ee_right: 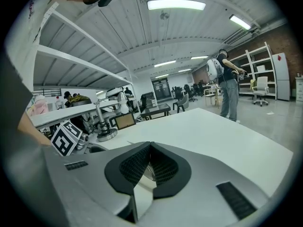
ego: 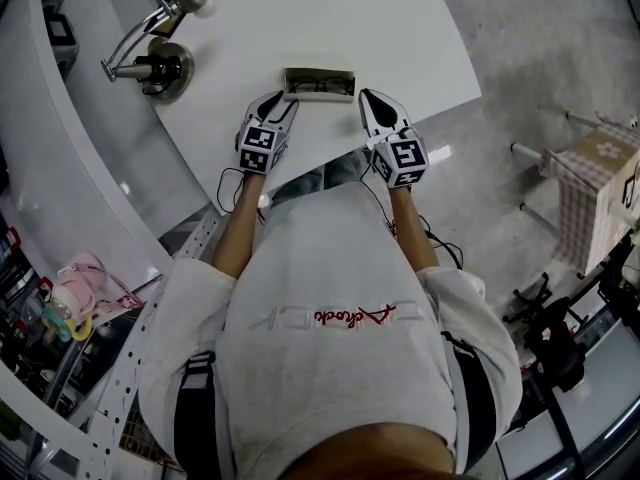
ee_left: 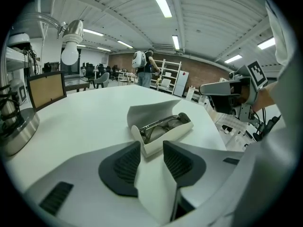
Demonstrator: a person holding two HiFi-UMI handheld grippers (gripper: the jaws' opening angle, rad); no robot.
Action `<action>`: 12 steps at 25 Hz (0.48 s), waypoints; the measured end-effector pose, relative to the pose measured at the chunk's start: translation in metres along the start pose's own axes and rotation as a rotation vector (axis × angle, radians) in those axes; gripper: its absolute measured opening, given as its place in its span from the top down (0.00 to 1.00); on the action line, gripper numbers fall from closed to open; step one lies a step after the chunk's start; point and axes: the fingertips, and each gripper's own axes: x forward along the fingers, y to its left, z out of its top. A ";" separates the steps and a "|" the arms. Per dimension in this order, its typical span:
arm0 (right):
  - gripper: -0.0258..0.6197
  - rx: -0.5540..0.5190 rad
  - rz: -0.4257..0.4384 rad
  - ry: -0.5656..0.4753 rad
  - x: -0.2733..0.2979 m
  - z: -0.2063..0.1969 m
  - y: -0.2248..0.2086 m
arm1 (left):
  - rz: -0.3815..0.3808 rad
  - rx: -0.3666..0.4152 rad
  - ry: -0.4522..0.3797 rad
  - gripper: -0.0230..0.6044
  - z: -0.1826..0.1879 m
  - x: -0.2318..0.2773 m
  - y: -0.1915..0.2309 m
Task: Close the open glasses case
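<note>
The glasses case (ee_left: 163,126) lies open on the white table (ego: 330,18); the left gripper (ee_left: 151,148) is open just before it; the right gripper (ee_right: 150,149) is closed, holding nothing.

An open case (ego: 340,74) is seen lying near the front edge of the white table (ego: 330,18), with glasses (ego: 318,86) tucked inside. The left gripper (ego: 284,101) is held just beside its left end, and the right gripper (ego: 367,99) just beside its right end. A desk lamp (ego: 158,43) is parked further left on the table, well apart from the case.
</note>
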 end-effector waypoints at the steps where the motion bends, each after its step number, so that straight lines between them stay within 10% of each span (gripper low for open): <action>1: 0.96 0.000 0.001 0.002 0.001 0.000 0.000 | 0.003 0.002 0.005 0.69 0.000 0.001 0.000; 12: 0.87 -0.192 0.057 0.149 0.020 -0.019 0.003 | 0.021 0.006 0.029 0.73 0.000 0.004 0.002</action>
